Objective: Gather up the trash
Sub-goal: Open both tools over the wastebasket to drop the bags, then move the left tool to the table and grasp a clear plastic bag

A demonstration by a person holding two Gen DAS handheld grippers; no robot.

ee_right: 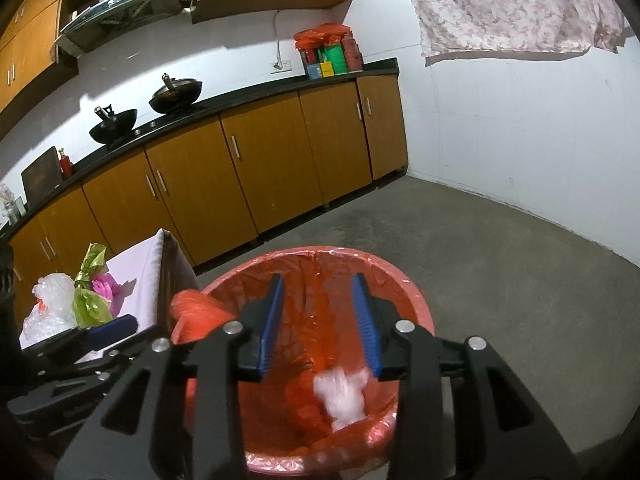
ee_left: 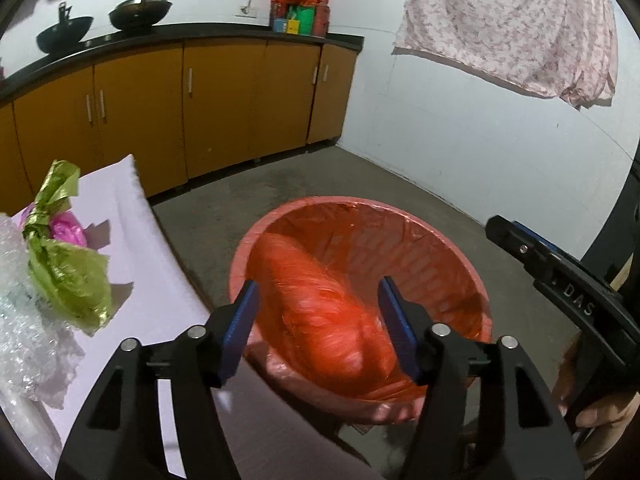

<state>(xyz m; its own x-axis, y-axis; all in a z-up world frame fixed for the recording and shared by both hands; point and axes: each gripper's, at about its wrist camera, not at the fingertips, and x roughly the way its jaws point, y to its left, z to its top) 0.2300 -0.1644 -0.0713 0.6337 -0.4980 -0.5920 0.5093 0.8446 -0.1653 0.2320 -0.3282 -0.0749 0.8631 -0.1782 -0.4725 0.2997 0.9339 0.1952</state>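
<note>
At the left edge of the left wrist view, more trash on the pale table point(ee_left: 132, 216): bubble wrap point(ee_left: 24, 320), green foil point(ee_left: 68, 276) and a pink ball point(ee_left: 68, 228). In the middle, drop time: left gripper point(ee_left: 316, 292) with jaws wide open over the red bin point(ee_left: 400, 208), orange bag point(ee_left: 312, 320) blurry and loose between them; in the right wrist view, right gripper point(ee_right: 318, 284) open too, white scrap point(ee_right: 342, 396) blurry low in the bin. Next, probably over to the table for the foil, with a soft pinch.
</note>
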